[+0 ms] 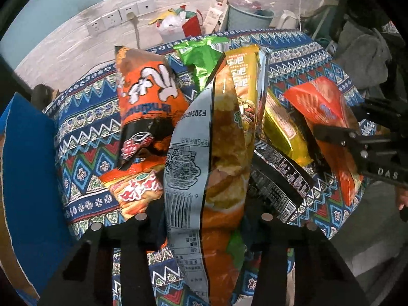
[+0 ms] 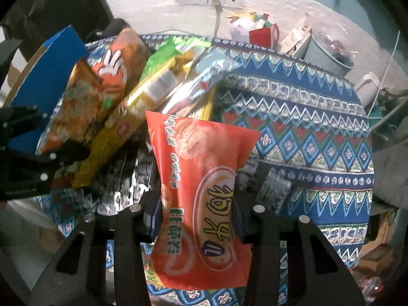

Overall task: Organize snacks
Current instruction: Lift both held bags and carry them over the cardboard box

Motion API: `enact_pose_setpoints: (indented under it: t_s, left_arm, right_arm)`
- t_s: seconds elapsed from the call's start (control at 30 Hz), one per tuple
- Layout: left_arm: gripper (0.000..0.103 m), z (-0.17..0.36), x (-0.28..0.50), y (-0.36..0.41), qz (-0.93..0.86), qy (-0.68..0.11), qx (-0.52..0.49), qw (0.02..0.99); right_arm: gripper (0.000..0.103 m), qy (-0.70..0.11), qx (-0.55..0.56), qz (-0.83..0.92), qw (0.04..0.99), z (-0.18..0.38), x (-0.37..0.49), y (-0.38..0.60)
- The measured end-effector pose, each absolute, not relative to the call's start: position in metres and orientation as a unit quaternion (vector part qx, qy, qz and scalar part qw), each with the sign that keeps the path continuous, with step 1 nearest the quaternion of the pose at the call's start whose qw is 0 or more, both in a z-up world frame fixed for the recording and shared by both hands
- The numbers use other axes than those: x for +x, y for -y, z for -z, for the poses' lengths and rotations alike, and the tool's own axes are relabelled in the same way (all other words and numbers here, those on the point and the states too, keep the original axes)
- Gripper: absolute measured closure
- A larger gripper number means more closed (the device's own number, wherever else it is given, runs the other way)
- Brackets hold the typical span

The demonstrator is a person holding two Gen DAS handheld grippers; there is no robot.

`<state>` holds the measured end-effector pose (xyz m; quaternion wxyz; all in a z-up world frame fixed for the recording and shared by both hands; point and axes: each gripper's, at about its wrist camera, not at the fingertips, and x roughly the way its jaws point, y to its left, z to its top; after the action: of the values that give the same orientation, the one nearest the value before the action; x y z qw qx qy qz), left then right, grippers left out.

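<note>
I am clamping my left gripper (image 1: 204, 219) on the crinkly orange snack bag (image 1: 224, 153) and my right gripper (image 2: 197, 211) on the red snack bag (image 2: 204, 178); either slick packet risks sliding free.

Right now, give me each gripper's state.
Left gripper: shut on the orange-and-silver snack bag.
Right gripper: shut on the red snack bag.
</note>
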<state>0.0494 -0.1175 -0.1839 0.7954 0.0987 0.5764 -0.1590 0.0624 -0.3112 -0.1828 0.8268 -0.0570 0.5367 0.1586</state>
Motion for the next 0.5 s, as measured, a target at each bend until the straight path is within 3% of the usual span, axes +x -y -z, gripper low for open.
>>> enact_pose_setpoints:
  t_s: [0.17,0.5]
  left_arm:
    - [0.065,0.177,0.045,0.106,0.156,-0.569,0.096,0.802]
    - [0.065,0.140,0.040,0.087,0.153,-0.541,0.072,0.824]
  right_arm:
    - [0.061,-0.523,-0.053,-0.159,0.836,0.170,0.061,0.310]
    - [0.061,-0.485,-0.050,-0.165,0.857,0.134,0.065,0.289]
